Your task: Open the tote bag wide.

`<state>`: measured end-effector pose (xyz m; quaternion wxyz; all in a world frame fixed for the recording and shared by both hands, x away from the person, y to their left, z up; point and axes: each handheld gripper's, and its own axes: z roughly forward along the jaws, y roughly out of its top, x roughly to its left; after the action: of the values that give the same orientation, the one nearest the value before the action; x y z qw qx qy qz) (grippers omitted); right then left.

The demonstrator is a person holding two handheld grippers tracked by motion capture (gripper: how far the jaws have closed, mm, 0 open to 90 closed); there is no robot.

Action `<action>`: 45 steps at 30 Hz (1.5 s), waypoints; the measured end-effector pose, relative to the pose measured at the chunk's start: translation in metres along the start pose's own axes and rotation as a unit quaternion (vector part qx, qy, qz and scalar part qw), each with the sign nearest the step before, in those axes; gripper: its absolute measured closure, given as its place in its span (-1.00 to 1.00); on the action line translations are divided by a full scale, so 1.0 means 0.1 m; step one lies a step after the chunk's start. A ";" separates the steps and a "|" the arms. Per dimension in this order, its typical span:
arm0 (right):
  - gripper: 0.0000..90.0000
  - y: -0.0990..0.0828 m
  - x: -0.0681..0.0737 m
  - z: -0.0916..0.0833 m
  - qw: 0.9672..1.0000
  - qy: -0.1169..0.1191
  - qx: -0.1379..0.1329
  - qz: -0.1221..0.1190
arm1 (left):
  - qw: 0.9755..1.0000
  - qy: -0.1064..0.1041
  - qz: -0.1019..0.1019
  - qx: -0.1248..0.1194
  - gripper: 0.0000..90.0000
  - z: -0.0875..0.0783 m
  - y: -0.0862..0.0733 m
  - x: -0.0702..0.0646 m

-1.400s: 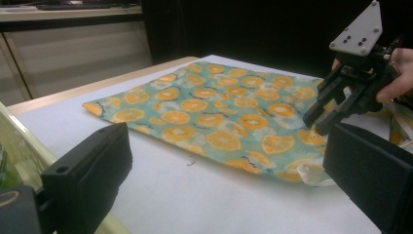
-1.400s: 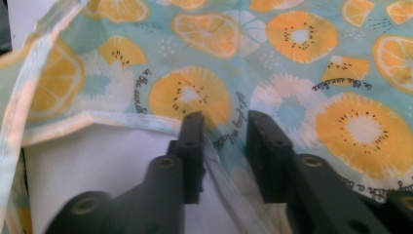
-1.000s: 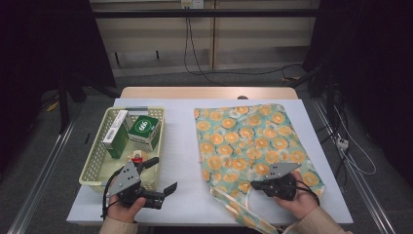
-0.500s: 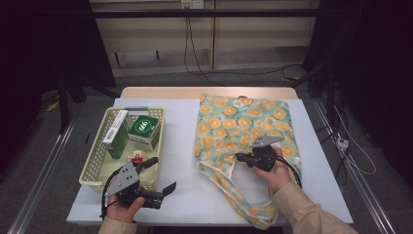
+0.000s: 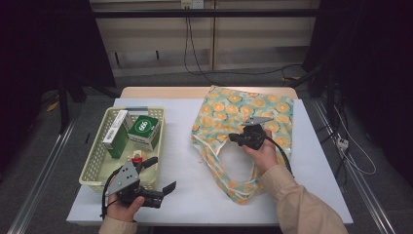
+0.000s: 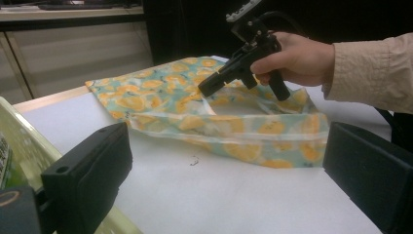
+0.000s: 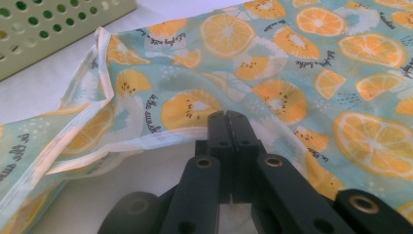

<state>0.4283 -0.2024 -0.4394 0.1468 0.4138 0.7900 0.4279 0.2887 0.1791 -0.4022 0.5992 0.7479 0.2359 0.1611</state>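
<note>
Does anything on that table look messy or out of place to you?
Yes, the fruit-print bag. It lies rumpled and askew, its mouth edge lifted where the right hand-held gripper pinches it shut, handles trailing toward the table's near edge. The boxes in the green basket sit tidily, and the left hand-held gripper waits open.

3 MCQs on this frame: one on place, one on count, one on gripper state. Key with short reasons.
1. Where is the basket relative to the fruit-print bag?
A. the person's left
B. the person's right
C. on top of it

2. How many boxes stand in the basket?
A. none
B. two
C. five

3. The right gripper is:
A. wide open
B. shut on the bag's edge
C. lying on the table

Key: 1 A, the high view shows the basket by the left gripper. 2 B, white box and green box. 3 B, jaws meet on the hem.
</note>
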 end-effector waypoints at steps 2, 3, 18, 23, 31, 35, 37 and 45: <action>0.98 -0.01 -0.01 0.03 1.000 0.011 -0.001 0.016 | 1.000 0.000 0.000 0.000 -0.92 0.00 0.00 0.00; 0.93 -0.02 -0.01 0.04 1.000 0.014 0.002 0.018 | 1.000 -0.001 0.000 0.000 -0.92 0.00 0.00 0.00; -0.03 0.01 0.24 -0.37 0.998 0.044 0.032 -0.021 | 1.000 0.003 0.002 0.000 -0.92 -0.02 0.00 -0.02; -0.04 -0.06 0.49 -0.54 0.995 0.082 0.039 -0.053 | 1.000 0.003 0.001 -0.001 -0.92 -0.02 0.00 -0.02; -0.08 -0.16 0.70 -0.61 0.992 0.094 0.052 -0.073 | 1.000 0.002 0.007 0.002 -0.92 -0.01 0.01 -0.03; -0.06 -0.27 0.78 -0.51 0.989 0.112 0.062 -0.068 | 1.000 0.001 0.007 0.003 -0.92 -0.01 0.01 -0.03; -0.05 -0.32 0.82 -0.46 0.989 0.123 0.062 -0.060 | 1.000 0.001 0.005 0.003 -0.92 0.00 0.00 -0.04; 0.07 -0.39 0.95 -0.41 0.985 0.135 0.076 -0.075 | 1.000 0.000 0.006 0.003 -0.92 0.00 0.00 -0.04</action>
<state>0.3253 -0.1624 -0.4352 0.0387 0.3018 0.8615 0.4065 0.2854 0.1773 -0.4023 0.5960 0.7509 0.2323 0.1640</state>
